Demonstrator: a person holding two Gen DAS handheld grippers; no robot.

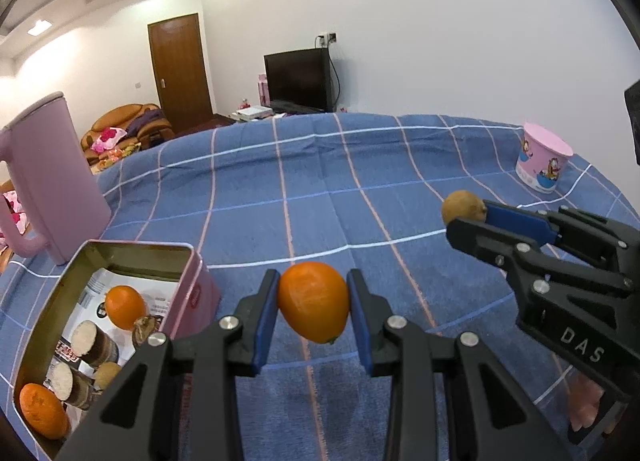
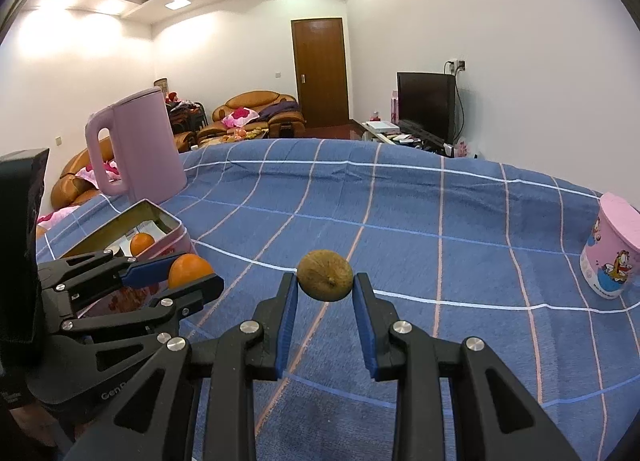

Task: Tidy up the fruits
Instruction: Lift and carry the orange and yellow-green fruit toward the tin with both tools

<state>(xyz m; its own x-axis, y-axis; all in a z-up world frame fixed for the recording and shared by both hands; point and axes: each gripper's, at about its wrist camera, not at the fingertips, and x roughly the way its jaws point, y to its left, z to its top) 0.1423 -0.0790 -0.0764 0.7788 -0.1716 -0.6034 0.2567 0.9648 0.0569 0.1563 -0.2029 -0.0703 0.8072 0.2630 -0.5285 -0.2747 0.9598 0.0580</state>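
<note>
My left gripper [image 1: 313,297] is shut on an orange [image 1: 313,301], held above the blue checked cloth just right of the pink tin [image 1: 200,293]. The tin is open and holds two oranges [image 1: 125,307], a walnut-like nut [image 1: 145,330] and several brown-and-white cut pieces [image 1: 94,343]. My right gripper [image 2: 325,287] is shut on a brown kiwi [image 2: 325,276], lifted over the cloth. In the left wrist view the right gripper [image 1: 466,217] and its kiwi [image 1: 463,207] hang at the right. From the right wrist camera, the left gripper [image 2: 192,275] and its orange [image 2: 190,267] show at the left, by the tin [image 2: 176,239].
A tall pink kettle [image 1: 48,173] stands behind the tin at the left. A pink cartoon cup [image 1: 542,155] sits at the far right of the table. The blue checked cloth [image 1: 340,189] covers the table. A TV, door and sofa lie beyond.
</note>
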